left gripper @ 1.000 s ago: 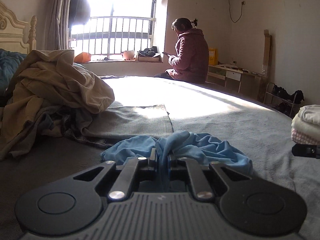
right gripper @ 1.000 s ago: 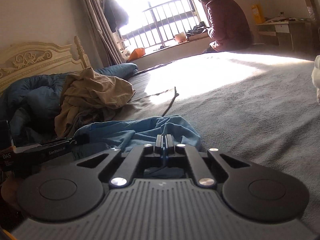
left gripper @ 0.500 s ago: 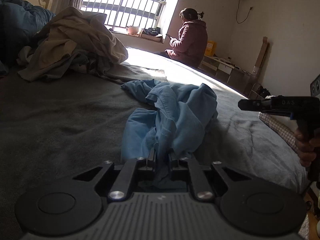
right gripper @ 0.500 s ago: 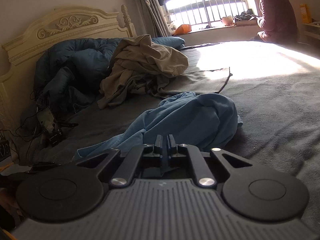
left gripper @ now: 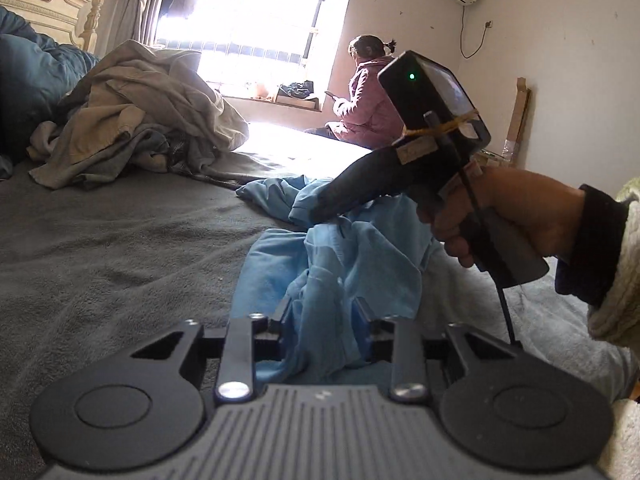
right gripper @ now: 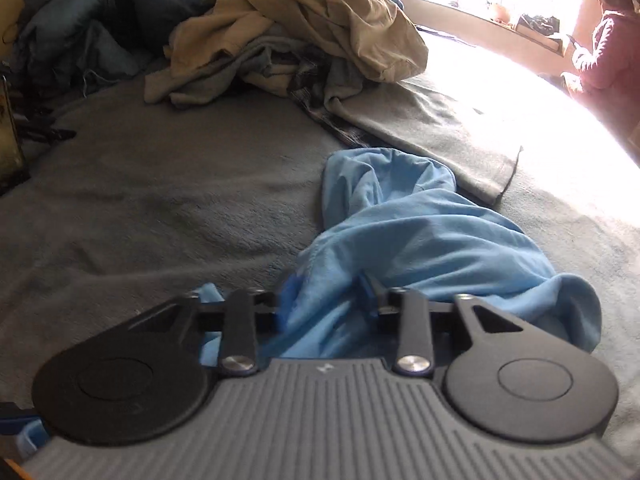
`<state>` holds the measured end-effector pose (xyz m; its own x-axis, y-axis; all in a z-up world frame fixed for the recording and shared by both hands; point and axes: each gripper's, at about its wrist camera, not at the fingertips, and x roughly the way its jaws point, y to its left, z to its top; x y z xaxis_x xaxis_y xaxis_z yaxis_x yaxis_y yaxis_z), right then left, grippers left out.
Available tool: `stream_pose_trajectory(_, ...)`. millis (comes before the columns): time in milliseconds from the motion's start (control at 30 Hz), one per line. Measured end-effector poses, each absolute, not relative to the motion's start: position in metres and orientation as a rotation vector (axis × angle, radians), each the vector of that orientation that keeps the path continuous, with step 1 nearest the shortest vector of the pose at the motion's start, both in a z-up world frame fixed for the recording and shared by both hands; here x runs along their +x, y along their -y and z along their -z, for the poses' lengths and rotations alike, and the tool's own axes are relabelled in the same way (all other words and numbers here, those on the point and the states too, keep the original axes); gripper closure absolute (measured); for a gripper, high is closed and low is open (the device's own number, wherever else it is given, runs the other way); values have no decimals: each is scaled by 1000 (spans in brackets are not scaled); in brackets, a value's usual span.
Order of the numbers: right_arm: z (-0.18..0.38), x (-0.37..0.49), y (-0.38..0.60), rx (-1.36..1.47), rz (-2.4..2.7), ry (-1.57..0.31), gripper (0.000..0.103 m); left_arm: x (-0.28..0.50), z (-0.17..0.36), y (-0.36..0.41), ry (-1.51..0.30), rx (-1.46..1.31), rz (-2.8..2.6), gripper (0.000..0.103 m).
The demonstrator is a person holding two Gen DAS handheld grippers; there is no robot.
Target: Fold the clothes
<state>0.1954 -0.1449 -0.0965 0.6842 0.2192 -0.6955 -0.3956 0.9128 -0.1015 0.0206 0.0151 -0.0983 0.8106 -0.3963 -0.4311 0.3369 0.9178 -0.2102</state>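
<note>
A light blue garment (left gripper: 360,264) (right gripper: 420,224) lies bunched on the grey bed cover (left gripper: 100,248). My left gripper (left gripper: 322,308) sits low at its near end. Its jaws are opening, and a fold of the blue fabric stands loose in the gap. My right gripper (right gripper: 326,284) also has its jaws apart, with blue fabric bulging between them. The left wrist view shows a hand (left gripper: 520,212) holding the right gripper (left gripper: 316,210), which points down onto the far part of the garment.
A heap of beige and grey clothes (left gripper: 136,120) (right gripper: 304,12) lies toward the headboard, beside a dark blue duvet (left gripper: 28,80). A flat grey cloth (right gripper: 440,128) lies beyond the blue garment. A person (left gripper: 372,96) sits at the bed's far edge by the window.
Both grippers were shut on thin folds of the blue garment; now both have their jaws apart. The right gripper has swung in close over the garment and rolled.
</note>
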Motion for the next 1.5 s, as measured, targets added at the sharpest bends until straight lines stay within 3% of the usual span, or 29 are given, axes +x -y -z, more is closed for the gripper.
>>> stream_pose_trajectory(67, 92, 184, 165, -203, -321, -705, 101, 20, 99, -15, -487, -150, 423, 87)
stream_pose_trajectory(300, 45, 63, 295, 235, -222, -494, 101, -7, 95, 5, -469, -124, 625, 87)
stream_pose_trajectory(433, 64, -4, 355, 477, -131, -464, 101, -27, 96, 24, -481, -52, 718, 87)
stream_pose_trajectory(600, 127, -48, 394, 701, -3, -554, 101, -39, 110, 45, -580, 34, 779, 87)
stream_pose_trajectory(700, 154, -64, 406, 803, 45, -587, 101, -40, 110, 46, -618, 63, 765, 79)
stream_pose_trajectory(833, 158, -82, 423, 860, 67, -544, 98, -38, 92, 41, -568, 74, 748, 57)
stream_pose_trajectory(933, 149, -83, 422, 808, 37, -521, 96, -35, 74, 48, -508, 123, 727, 51)
stream_pose_trajectory(1067, 149, -76, 415, 767, -13, -532, 76, -19, 56, 85, -399, 338, 748, 39)
stream_pose_trajectory(1267, 156, -73, 409, 752, -45, -541, 70, 2, 74, 169, -160, 930, 899, 32)
stream_pose_trajectory(1400, 161, -76, 415, 749, -32, -543, 63, 19, 99, 209, -92, 1172, 1034, 33)
stream_pose_trajectory(1500, 165, -77, 423, 761, -22, -533, 62, 36, 111, 237, -119, 1240, 1127, 46)
